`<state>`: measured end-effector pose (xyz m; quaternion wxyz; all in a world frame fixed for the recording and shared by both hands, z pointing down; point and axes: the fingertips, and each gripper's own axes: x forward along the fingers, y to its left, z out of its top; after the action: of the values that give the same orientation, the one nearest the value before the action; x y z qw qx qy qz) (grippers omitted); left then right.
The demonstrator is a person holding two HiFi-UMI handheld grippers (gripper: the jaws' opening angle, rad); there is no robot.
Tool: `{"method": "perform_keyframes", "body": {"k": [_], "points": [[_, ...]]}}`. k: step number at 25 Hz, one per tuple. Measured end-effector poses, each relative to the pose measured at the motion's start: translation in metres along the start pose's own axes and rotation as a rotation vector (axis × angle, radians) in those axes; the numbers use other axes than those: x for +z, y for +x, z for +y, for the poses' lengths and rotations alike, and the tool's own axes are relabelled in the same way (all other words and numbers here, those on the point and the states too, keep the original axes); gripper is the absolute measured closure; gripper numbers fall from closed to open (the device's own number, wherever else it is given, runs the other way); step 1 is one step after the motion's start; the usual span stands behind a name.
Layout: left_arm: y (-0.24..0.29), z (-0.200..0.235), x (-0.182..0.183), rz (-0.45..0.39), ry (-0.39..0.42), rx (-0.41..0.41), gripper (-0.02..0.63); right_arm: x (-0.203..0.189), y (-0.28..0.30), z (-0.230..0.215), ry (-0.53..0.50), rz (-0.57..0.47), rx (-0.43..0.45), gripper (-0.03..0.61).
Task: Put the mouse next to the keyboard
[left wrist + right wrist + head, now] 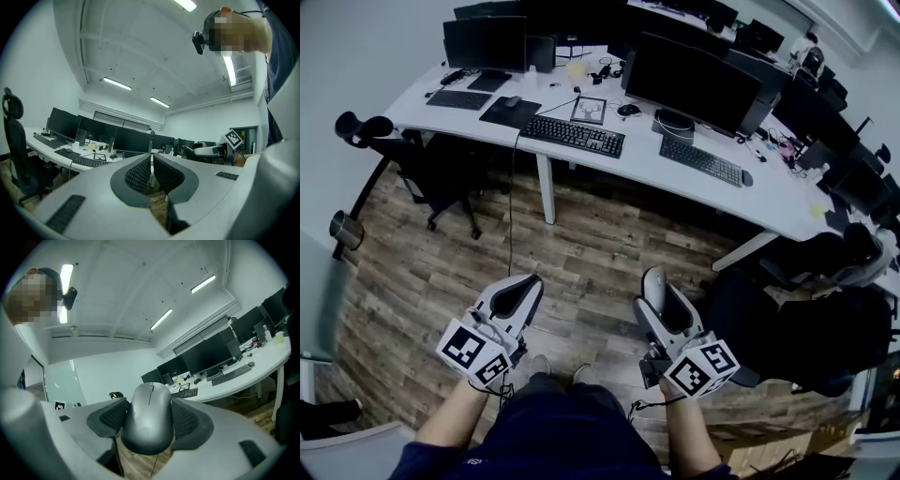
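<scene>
A long white desk (642, 173) carrying monitors (689, 80) and keyboards (573, 135) curves above the plank floor (581, 253). The left gripper (523, 286) has its jaws pressed together, empty. The right gripper (656, 286) has its jaws clamped on the grey mouse (149, 420), well short of the desk. The head view shows only the mouse's tip, while the right gripper view shows its whole back.

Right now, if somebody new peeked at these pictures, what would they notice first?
Probably the smooth silver-grey computer mouse, squeezed between the jaws of the right gripper above the wooden floor. Beside it, the left gripper is shut with nothing in it. Farther off stands a long white desk with black monitors and black keyboards.
</scene>
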<state>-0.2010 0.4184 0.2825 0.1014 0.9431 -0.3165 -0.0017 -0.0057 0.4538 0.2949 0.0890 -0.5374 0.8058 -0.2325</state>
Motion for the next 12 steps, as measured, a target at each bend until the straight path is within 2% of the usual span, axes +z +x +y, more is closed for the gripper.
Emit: {"method": "perform_keyframes", "body": {"k": [12], "points": [[0.009,-0.019,-0.011,0.007,-0.004,0.029,0.572,-0.004,-0.013,-0.017,0.008,0.019,0.027,0.275]]}}
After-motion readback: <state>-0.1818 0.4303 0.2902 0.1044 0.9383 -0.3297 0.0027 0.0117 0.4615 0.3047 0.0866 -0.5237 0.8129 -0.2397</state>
